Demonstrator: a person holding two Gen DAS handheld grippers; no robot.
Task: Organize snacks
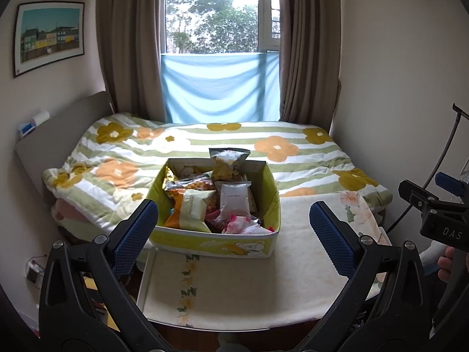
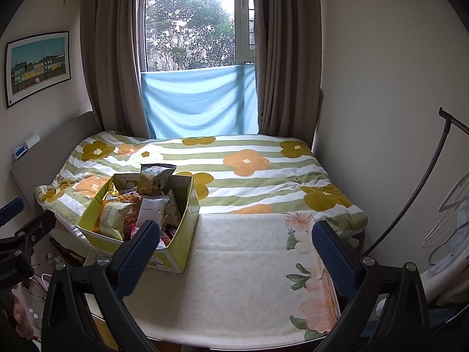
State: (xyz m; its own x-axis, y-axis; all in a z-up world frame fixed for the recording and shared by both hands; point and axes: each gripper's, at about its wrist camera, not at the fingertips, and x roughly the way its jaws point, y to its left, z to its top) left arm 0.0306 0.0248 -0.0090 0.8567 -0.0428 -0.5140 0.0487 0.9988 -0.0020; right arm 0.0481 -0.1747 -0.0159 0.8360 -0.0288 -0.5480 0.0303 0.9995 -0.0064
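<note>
Left wrist view, box: a yellow-green snack box [image 1: 217,242] with a bear printed on its near wall stands on the cloth-covered surface [image 1: 234,293], its far end reaching the flowered bed [image 1: 293,152]; its long axis runs away from the camera toward the window [image 1: 211,11]
Left wrist view, contents: packets fill the box loosely; a pale yellow packet [image 1: 195,209] leans at front left, a white packet [image 1: 234,200] stands upright mid-box, a pink packet [image 1: 244,226] lies at the front, and a tall olive bag [image 1: 229,164] rises above the far rim
Left wrist view, left hand-held gripper [image 1: 233,228]: spread wide, nothing between its blue pads [image 1: 134,231]; the box sits between and just beyond the two fingers, nearer the left one, whose tip overlaps the box's front left corner in the picture; whether they touch cannot be told
Left wrist view, edge: the other black tool shows at the right border, well apart from the box

Right wrist view, box: the snack box [image 2: 173,252] stands at the surface's [image 2: 234,278] left end, its long axis angling up and away toward the bed [image 2: 249,158], open top showing the same packets
Right wrist view, right hand-held gripper [image 2: 236,245]: fingers held wide apart and empty; the box lies left of centre, its near right corner behind the left fingertip, bare floral cloth between the fingers
Right wrist view, edge: the left tool's black frame shows at the left border, beside the box's near end
</note>
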